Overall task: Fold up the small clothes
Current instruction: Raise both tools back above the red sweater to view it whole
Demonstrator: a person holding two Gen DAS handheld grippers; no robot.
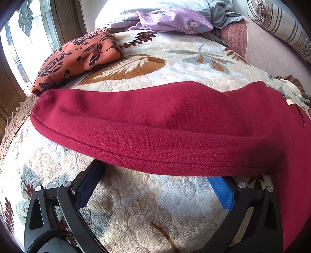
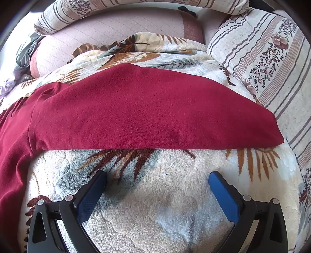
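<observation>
A dark red garment (image 1: 159, 124) lies spread on a leaf-patterned fleece blanket (image 1: 147, 210). In the left wrist view one red leg or sleeve runs across the frame, its near hem just over my left gripper's fingertips. My left gripper (image 1: 157, 171) is open, its tips tucked under the hem, holding nothing. In the right wrist view the other red part (image 2: 147, 111) lies across the blanket (image 2: 159, 204). My right gripper (image 2: 157, 177) is open and empty, a short way in front of the red edge.
A folded orange floral cloth (image 1: 77, 56) lies at the far left by a window. A purple floral cloth (image 1: 175, 21) and pale blue clothes (image 1: 219, 11) lie at the back. Striped floral pillows (image 2: 268, 64) lie to the right and behind.
</observation>
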